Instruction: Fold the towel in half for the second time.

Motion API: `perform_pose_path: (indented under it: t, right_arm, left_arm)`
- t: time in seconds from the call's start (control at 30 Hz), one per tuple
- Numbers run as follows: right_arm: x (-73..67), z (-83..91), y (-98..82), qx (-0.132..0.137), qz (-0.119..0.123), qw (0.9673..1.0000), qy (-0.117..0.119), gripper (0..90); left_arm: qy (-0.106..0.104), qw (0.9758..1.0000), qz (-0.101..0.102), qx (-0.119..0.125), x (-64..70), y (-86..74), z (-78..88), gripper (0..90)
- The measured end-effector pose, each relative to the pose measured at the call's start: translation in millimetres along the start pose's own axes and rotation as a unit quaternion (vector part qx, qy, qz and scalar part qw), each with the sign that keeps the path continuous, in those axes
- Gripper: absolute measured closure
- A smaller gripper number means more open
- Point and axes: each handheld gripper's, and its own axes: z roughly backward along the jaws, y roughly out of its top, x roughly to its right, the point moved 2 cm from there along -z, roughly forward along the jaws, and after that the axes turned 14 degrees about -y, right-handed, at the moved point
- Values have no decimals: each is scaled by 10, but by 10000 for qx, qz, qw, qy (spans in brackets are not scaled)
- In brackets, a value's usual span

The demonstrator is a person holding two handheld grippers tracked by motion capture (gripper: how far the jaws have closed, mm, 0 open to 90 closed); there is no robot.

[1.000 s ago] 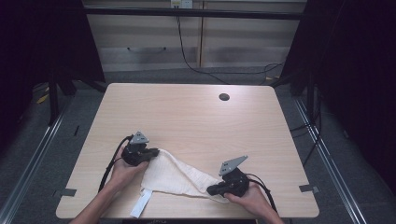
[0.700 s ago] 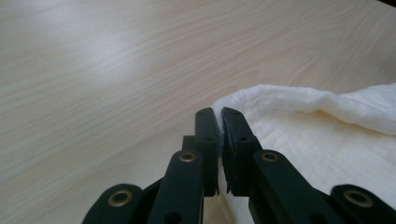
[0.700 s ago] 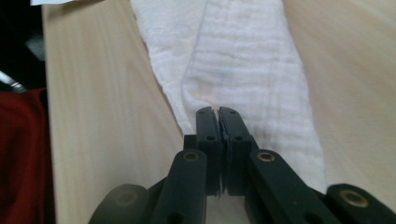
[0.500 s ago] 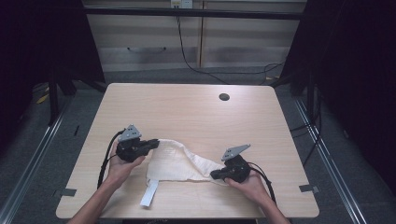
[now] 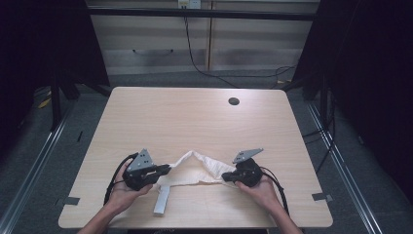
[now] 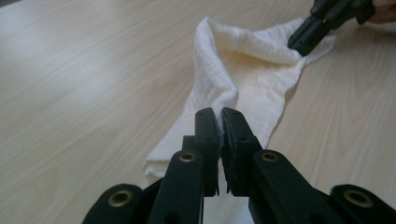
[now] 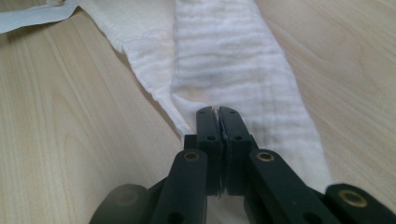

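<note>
Two grippers — left gripper [image 5: 165, 170], right gripper [image 5: 225, 176] — fingers clenched on one white cloth [image 5: 197, 168], one table [image 5: 195, 122].

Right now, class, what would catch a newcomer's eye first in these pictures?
A white cloth lies bunched near the front edge of the wooden table. The left claw and right claw are each shut on one end of it. A small dark hole sits toward the far right.
</note>
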Motion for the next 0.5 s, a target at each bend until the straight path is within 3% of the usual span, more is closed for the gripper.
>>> perform_pose_path:
  t: [0.13,0.33,0.37,0.43,0.5]
  right_arm:
    - [31,-10,-23,95,-118,9998,91,879]
    - [-4,1,-32,157,-79,9998,-39,879]
    - [-11,6,-34,161,-46,9998,-103,879]
    - [-23,36,-60,206,43,9993,-306,879]
    - [-7,79,-106,223,55,9986,-474,879]
  left_arm:
    - [15,9998,29,-213,-19,-150,4,856]
    - [-191,9985,50,-509,1,-278,-29,856]
    - [-214,9984,72,-523,1,-300,-50,856]
    - [-114,9969,-82,-777,10,-344,-95,856]
    - [-137,9970,-99,-759,21,-357,-106,857]
